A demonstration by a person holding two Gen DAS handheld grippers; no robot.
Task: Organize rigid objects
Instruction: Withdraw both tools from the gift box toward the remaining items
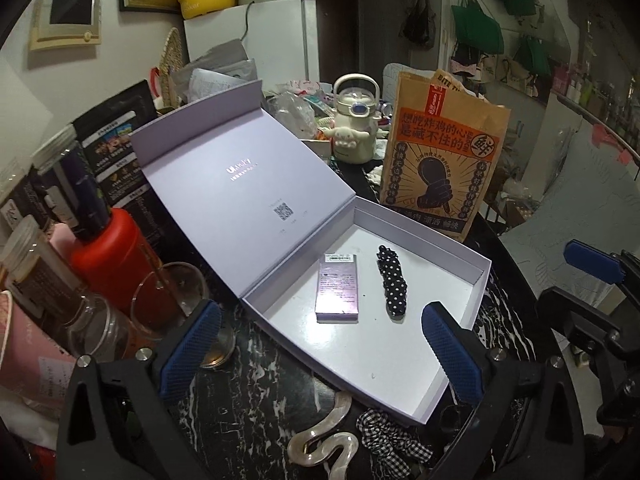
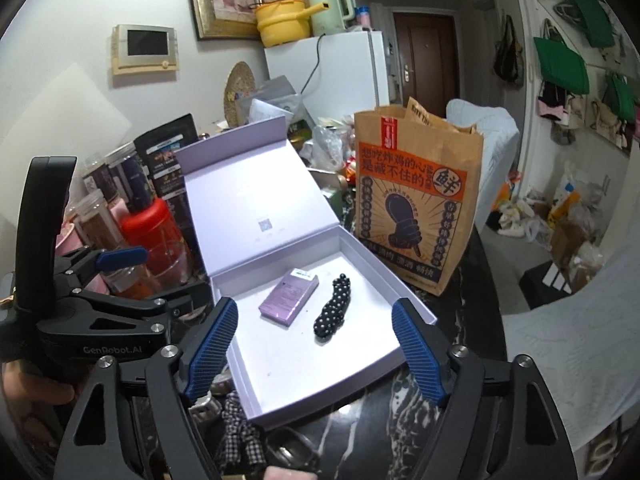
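An open lilac box (image 1: 448, 368) (image 2: 416, 308) lies on the black marble table with its lid up. Inside it lie a small purple carton (image 1: 337, 288) (image 2: 289, 298) and a black polka-dot hair clip (image 1: 391, 283) (image 2: 333, 311). In front of the box lie a cream wavy hair clip (image 1: 322, 446) and a black-and-white gingham scrunchie (image 1: 390, 442) (image 2: 244, 432). My left gripper (image 1: 320, 346) is open and empty above the box's near edge. My right gripper (image 2: 314, 342) is open and empty over the box's near half.
A brown paper bag (image 1: 442, 160) (image 2: 416, 204) stands behind the box. A red-lidded jar (image 1: 116, 246) (image 2: 154, 226), glass jars (image 1: 92, 320) and dark packets crowd the left. A cream cartoon kettle (image 1: 356, 120) stands behind. A dark ring (image 2: 292, 446) lies near the front edge.
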